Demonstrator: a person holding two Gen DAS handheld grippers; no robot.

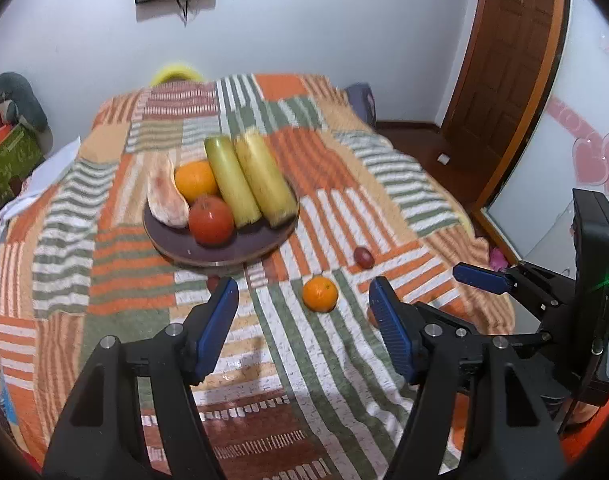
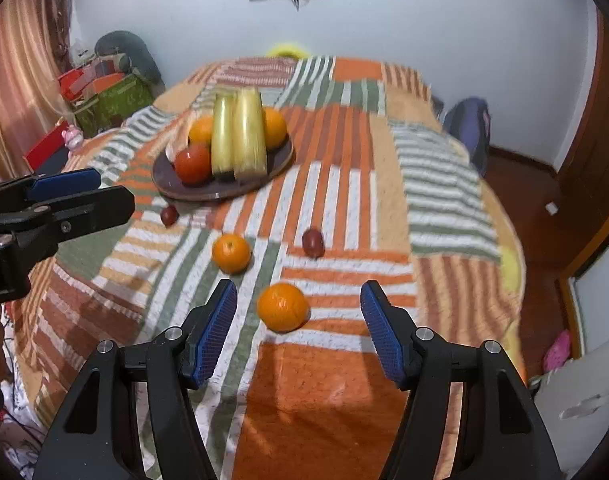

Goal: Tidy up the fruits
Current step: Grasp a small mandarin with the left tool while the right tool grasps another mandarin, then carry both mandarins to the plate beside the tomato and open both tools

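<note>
Nearest orange (image 2: 282, 306) loose on the striped blanket (image 2: 336, 400), between the spread blue fingers (image 2: 216, 332) of the right gripper (image 2: 298, 334), untouched. Second orange (image 2: 231, 252) and two small dark red fruits (image 2: 313, 242) scattered beyond, short of the brown plate (image 1: 240, 250) heaped with produce. Left gripper (image 1: 304, 328) likewise released, hovering with nothing held. No legible writing anywhere. Bare blanket all round the loose fruit; bed edge dropping off at right.
</note>
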